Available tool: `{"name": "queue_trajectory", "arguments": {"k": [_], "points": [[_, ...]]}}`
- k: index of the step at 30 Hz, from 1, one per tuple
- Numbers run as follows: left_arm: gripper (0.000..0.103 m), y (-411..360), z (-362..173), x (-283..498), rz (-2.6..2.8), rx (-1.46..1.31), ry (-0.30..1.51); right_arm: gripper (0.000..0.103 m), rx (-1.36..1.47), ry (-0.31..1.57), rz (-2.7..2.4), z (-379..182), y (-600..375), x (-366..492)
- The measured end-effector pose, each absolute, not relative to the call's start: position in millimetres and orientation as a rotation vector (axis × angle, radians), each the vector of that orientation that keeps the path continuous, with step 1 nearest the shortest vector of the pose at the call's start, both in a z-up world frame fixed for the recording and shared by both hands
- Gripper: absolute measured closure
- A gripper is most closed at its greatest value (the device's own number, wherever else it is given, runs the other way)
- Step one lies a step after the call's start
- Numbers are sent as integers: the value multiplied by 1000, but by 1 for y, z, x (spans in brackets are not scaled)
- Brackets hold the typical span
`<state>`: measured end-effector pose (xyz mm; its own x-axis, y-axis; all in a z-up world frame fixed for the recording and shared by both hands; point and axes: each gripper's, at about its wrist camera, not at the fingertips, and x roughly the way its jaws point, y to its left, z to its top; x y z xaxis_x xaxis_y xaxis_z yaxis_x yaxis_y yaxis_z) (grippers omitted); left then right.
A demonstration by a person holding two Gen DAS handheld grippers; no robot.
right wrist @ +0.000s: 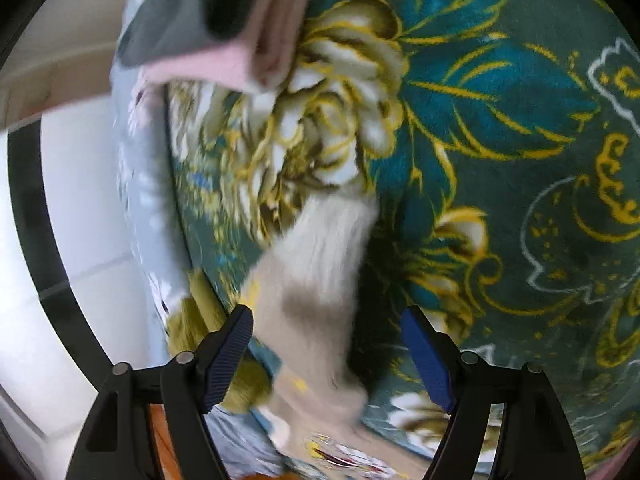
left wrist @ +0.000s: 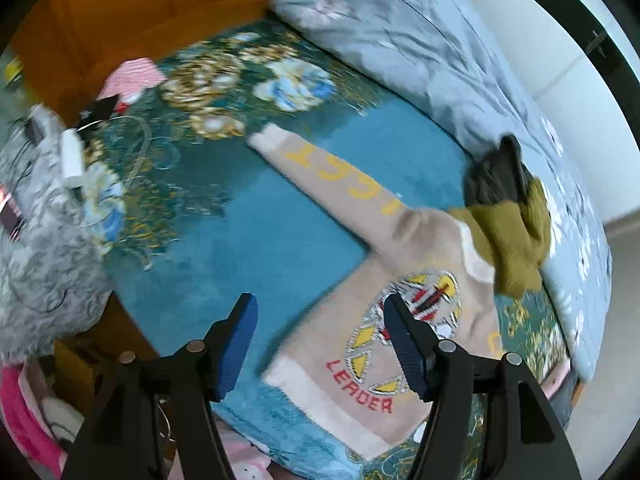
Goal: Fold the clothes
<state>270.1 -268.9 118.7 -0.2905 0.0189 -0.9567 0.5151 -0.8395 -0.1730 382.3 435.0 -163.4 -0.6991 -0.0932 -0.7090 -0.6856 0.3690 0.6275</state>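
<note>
My left tongs (left wrist: 320, 344) are spread open and grip nothing; they hover above the beige sweater (left wrist: 384, 320), over its hem and crest. My right tongs (right wrist: 326, 344) are likewise spread open and empty, with the sweater's sleeve cuff (right wrist: 332, 240) lying blurred between the fingers. The sweater lies flat on the teal floral blanket (left wrist: 248, 232), one sleeve (left wrist: 332, 172) extended outward. An olive garment (left wrist: 508, 240) overlaps its collar, with a dark garment (left wrist: 496, 176) just beside that. A grey-blue quilt (left wrist: 400, 32) borders the blanket.
</note>
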Motion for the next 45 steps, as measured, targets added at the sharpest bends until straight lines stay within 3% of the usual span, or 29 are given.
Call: {"name": "queue_trajectory", "arguments": {"k": [3,5,11,20,29,36,45], "points": [[37,-286,123,285,-2142,1586,687,27,-659,2088,1315,-170,442,370],[37,-295,123,293,-2118,1566,708,55,-700,2098,1329,-170,444,360],[37,-316,117,313,-2074,1525,813,91,-690,2144,1362,-147,439,348],[37,-344,84,323,-2021,1557,936,92,-892,1799,1970,-22,401,266],[37,-403,25,298,-1913,1572,1114,92,-1190,1411,2231,58,254,178],[37,-449,-24,271,-1843,1619,1198,92,-1514,907,2329,51,104,106],[37,-487,-66,236,-1796,1675,1240,89,-1734,600,2165,-12,16,45]]}}
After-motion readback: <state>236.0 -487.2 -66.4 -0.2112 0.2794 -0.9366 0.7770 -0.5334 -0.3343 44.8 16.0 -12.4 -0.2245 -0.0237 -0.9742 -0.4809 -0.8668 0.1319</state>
